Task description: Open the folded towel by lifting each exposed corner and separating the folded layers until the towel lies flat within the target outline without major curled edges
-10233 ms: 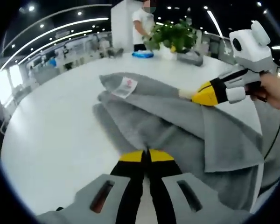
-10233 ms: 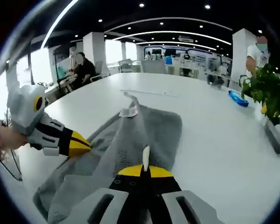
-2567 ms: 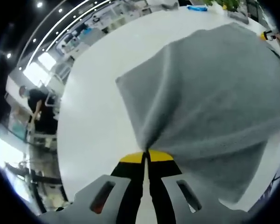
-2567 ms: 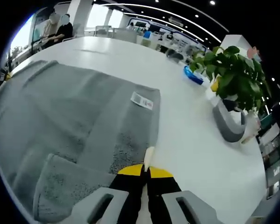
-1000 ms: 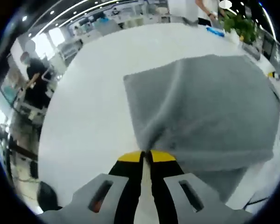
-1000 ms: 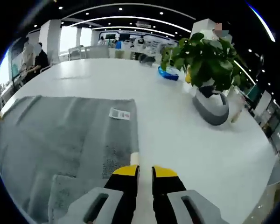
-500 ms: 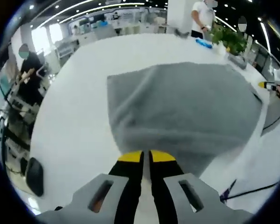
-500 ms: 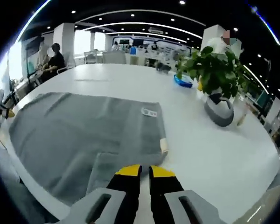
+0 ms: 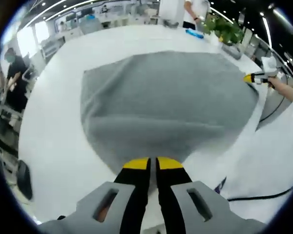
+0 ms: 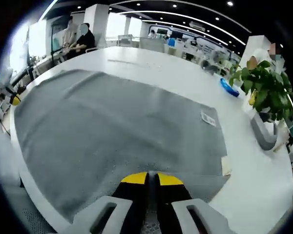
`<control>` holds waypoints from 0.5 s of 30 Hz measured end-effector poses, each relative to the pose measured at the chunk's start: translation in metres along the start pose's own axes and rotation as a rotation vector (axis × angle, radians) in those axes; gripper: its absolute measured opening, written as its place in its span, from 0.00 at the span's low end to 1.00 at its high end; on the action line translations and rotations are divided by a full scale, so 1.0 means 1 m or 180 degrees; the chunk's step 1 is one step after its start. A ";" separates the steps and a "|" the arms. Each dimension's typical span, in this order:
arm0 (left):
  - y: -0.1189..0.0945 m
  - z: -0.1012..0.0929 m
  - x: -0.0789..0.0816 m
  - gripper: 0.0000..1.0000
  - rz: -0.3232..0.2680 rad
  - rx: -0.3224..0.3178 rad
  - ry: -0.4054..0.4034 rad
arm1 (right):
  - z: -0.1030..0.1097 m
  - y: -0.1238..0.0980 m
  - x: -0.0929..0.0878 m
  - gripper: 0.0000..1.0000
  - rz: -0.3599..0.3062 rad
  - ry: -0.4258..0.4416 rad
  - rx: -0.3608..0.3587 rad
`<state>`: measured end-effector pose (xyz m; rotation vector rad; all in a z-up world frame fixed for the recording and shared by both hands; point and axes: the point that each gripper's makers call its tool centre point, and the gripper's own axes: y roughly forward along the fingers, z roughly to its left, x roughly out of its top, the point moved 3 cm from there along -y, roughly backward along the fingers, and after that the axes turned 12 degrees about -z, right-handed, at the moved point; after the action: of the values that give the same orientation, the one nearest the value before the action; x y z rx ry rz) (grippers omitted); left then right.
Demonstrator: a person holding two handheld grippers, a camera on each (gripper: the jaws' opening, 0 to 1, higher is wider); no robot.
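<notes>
The grey towel (image 9: 166, 97) lies spread across the white desk (image 9: 53, 136), nearly open — left claw (image 9: 153, 163) and right claw (image 10: 151, 178) each pressed together at its near hem, apparently pinching it — edge smoothing remains

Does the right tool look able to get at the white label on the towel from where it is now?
Probably yes: the label lies exposed on the towel, ahead of the right tool, with nothing between.

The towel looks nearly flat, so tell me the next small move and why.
Probably draw the right gripper slightly back, pulling the towel edge taut. Its fingers are shut on that edge, and a folded band lies along it; the rest looks spread flat.
</notes>
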<state>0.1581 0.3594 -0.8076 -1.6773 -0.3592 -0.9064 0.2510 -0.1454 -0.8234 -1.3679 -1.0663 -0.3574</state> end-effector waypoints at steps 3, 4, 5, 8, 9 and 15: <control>0.001 0.000 -0.005 0.04 0.0086 0.0008 0.0113 | 0.000 -0.001 0.000 0.03 -0.0018 0.0039 -0.0007; 0.001 0.000 -0.005 0.04 0.0105 0.0001 0.0136 | 0.000 -0.001 -0.001 0.03 -0.0030 0.0033 -0.0009; 0.002 0.000 -0.005 0.04 0.0113 -0.0006 0.0165 | 0.000 -0.001 -0.001 0.02 -0.0039 0.0028 -0.0011; 0.003 -0.002 -0.004 0.04 0.0132 -0.0022 0.0238 | 0.000 -0.001 -0.002 0.02 -0.0068 0.0015 -0.0022; 0.003 -0.002 -0.004 0.04 0.0148 -0.0026 0.0252 | 0.000 -0.001 -0.001 0.02 -0.0069 0.0013 -0.0024; 0.003 -0.003 -0.007 0.03 0.0222 -0.0022 0.0428 | -0.001 0.000 -0.002 0.02 -0.0066 0.0007 -0.0019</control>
<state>0.1550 0.3572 -0.8144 -1.6153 -0.2056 -0.9635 0.2501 -0.1467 -0.8244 -1.3624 -1.0790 -0.3773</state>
